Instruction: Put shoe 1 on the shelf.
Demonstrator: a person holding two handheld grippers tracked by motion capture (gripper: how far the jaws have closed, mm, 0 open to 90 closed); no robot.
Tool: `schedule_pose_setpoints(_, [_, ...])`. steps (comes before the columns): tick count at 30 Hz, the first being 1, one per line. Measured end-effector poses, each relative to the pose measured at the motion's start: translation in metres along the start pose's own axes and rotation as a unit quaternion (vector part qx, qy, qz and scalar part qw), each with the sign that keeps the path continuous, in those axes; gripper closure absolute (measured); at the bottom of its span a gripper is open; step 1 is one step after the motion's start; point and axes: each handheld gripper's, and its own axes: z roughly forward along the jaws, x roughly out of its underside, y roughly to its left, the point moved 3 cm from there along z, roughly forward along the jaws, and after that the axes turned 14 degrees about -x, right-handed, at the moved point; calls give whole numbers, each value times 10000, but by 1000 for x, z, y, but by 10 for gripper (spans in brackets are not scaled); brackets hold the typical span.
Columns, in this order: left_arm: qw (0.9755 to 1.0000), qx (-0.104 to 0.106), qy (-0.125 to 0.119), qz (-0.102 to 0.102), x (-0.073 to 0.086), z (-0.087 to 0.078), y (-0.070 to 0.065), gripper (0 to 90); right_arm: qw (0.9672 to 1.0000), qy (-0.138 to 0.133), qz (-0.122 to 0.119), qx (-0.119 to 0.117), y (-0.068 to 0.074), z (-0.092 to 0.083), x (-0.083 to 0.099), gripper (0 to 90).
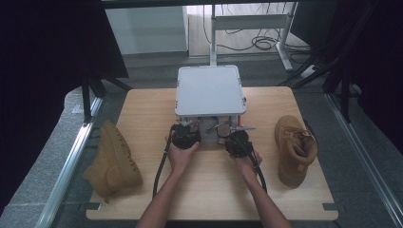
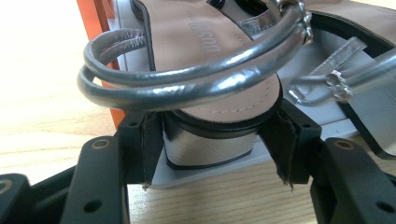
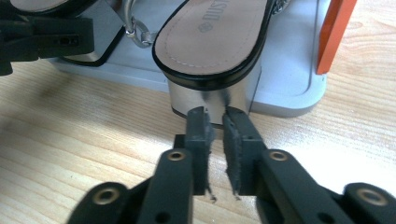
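Note:
Two silver block-heeled sandals stand side by side on the low grey tray (image 3: 289, 88) of a small rack. In the left gripper view, my left gripper (image 2: 215, 140) is shut on the heel (image 2: 210, 147) of one sandal (image 2: 205, 42), one pad on each side; its silver straps (image 2: 187, 77) arch above the jaws. My right gripper (image 3: 217, 121) is shut with nothing in it, just in front of the other sandal's heel (image 3: 205, 95), tips apart from it. From above, both the left gripper (image 1: 189, 129) and the right gripper (image 1: 231, 137) sit at the rack's front edge.
The rack's flat grey top (image 1: 210, 90) covers the sandals from above. Orange posts (image 3: 334, 32) hold it up at the tray's corners. A tan boot (image 1: 111, 161) lies at the table's left edge, another tan boot (image 1: 294, 149) on the right. Cables trail back along both forearms.

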Motion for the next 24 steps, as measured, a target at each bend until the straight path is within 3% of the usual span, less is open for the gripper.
schedule_pose_setpoints(4, [10000, 0, 3, 1, 0, 0, 0, 408, 9999, 40, -18, -162, 4, 3, 1, 891])
schedule_pose_setpoints(11, [10000, -1, 3, 3, 0, 0, 0, 407, 9996, 18, 9, -281, 4, 10, -1, 897])
schedule_pose_setpoints(13, [10000, 2, 4, 0, 0, 0, 0, 407, 9999, -13, -21, -171, 3, 11, -2, 897])
schedule_pose_setpoints(24, [10000, 6, 9, 5, 0, 0, 0, 407, 9997, -147, 100, -170, -8, 19, -12, 896])
